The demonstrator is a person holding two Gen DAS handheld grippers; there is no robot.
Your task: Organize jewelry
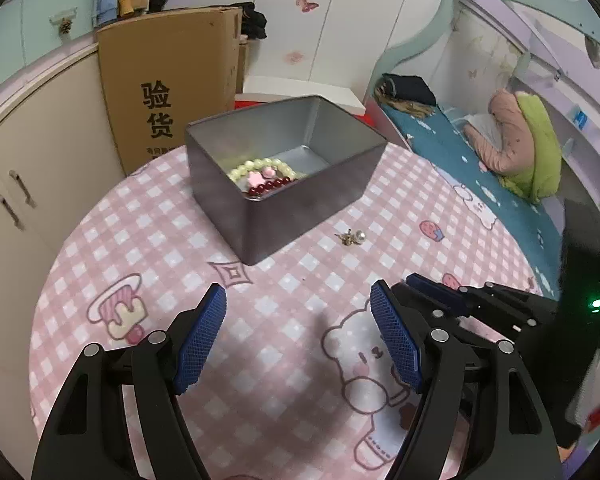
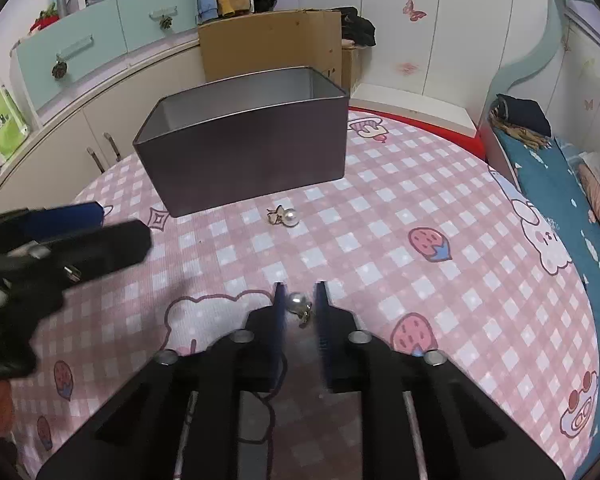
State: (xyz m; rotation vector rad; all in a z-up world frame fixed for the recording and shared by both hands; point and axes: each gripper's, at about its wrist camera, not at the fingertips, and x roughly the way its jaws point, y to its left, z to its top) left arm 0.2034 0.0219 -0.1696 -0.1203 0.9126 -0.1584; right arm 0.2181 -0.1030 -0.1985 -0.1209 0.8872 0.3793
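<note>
The right gripper [image 2: 299, 294] is closed narrowly on a pearl earring [image 2: 297, 303] at the pink checked tablecloth [image 2: 400, 248]. The left gripper [image 1: 298, 306] stands wide and empty. A second pearl earring [image 2: 285, 216] lies just beside the metal tin [image 2: 244, 152], which holds bead bracelets [image 1: 260, 176].

The left black two-finger gripper with blue ribbed pads [image 1: 298, 334] points steeply downward with its jaws standing wide apart and nothing between them (its dark fingers also reach into the right wrist view from the left edge, blurred). The right black two-finger gripper with thin blue pads [image 2: 299, 304] tilts down at a similar slant, its jaws drawn almost together, narrow and parallel, on a small pearl earring [image 2: 297, 303] caught between the fingertips.
</note>
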